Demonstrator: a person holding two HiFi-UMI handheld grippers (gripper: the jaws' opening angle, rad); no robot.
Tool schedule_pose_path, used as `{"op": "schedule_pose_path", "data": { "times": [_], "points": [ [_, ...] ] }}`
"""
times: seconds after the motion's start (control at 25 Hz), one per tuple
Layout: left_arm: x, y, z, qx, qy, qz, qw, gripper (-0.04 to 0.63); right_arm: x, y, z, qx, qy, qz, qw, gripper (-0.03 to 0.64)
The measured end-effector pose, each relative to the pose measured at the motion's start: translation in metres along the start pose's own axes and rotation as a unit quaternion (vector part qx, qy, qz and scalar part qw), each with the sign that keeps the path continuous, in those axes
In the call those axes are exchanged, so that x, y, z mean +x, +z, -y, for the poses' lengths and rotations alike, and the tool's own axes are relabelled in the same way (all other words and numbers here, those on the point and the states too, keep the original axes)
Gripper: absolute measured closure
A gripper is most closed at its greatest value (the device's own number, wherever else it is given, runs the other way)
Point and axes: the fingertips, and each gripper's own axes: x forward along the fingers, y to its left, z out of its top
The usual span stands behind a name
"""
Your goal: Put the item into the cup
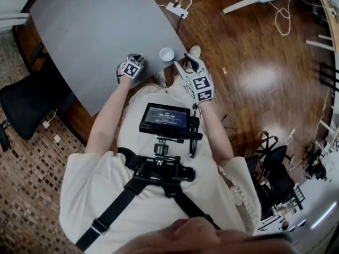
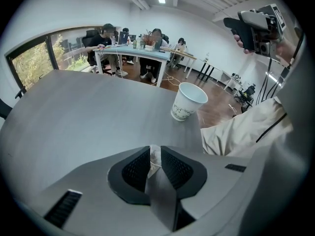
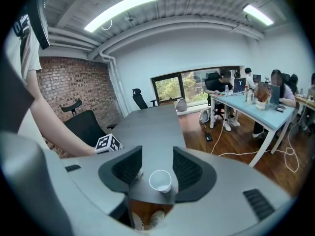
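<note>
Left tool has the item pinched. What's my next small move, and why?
Probably carry the left tool rightward until it is over the cup. Its jaws are closed on the item, while the cup stands upright, mouth open, some way off. The right tool is open and holds nothing.

Open office, people (image 3: 224,85) at shared desk (image 3: 252,113), swivel chairs (image 3: 88,127), ceiling strip lights (image 3: 120,9)

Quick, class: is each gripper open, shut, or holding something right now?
Left gripper: shut on a small pale item.
Right gripper: open, holding nothing, with the cup seen beyond its jaws.
</note>
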Motion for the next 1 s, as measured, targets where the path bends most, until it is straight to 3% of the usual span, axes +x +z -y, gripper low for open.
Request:
{"op": "schedule_pose_path", "data": {
  "times": [0.16, 0.44, 0.84, 1.0],
  "points": [
    [0.001, -0.002, -0.001, -0.005, -0.006, 0.0, 1.0, 0.594, -0.001, -0.004, 0.001, -0.002, -0.001, -0.005, 1.0, 0.408],
    [-0.006, -0.003, -0.004, -0.006, 0.006, 0.001, 1.0, 0.594, 0.001, -0.001, 0.002, -0.001, 0.001, -0.002, 1.0, 0.408],
    [-0.056, 0.038, 0.009, -0.051, 0.014, 0.076, 0.9957, 0.594, 0.004, -0.015, 0.005, 0.004, 0.006, -0.006, 1.0, 0.408],
    [-0.081, 0.067, 0.022, -0.047, 0.01, 0.106, 0.9932, 0.594, 0.002, -0.02, 0.009, 0.011, 0.004, -0.008, 1.0, 0.408]
  ]
}}
